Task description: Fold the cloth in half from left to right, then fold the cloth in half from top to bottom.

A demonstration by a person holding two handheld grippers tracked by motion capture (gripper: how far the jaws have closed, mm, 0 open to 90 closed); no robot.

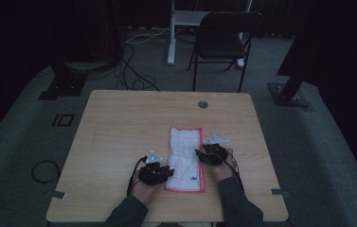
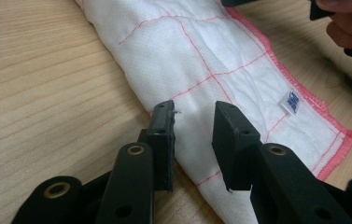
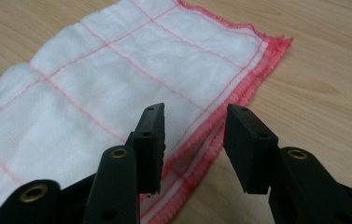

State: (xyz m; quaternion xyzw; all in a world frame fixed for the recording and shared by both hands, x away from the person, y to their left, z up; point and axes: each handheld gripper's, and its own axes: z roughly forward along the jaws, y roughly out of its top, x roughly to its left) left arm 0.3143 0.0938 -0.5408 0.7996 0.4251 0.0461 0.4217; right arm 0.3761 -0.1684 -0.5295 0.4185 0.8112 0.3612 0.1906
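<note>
A white cloth [image 1: 184, 158] with red grid lines and a red hem lies folded into a long strip on the wooden table [image 1: 119, 123]. My left gripper [image 1: 170, 171] is at the strip's left folded edge, near its front end. In the left gripper view the left gripper [image 2: 192, 116] stands open, with the cloth [image 2: 201, 51] fold under the gap and no pad pressing it. My right gripper [image 1: 198, 153] is at the strip's right edge. In the right gripper view the right gripper [image 3: 194, 121] is open over the red hem of the cloth [image 3: 131, 70]. A small blue label [image 2: 292, 102] sits near the front corner.
A round cable hole [image 1: 202, 104] is in the table's far side. Beyond the table stand a black folding chair [image 1: 223, 40] and a white desk leg [image 1: 171, 33], with cables on the floor. Bare wood surrounds the cloth.
</note>
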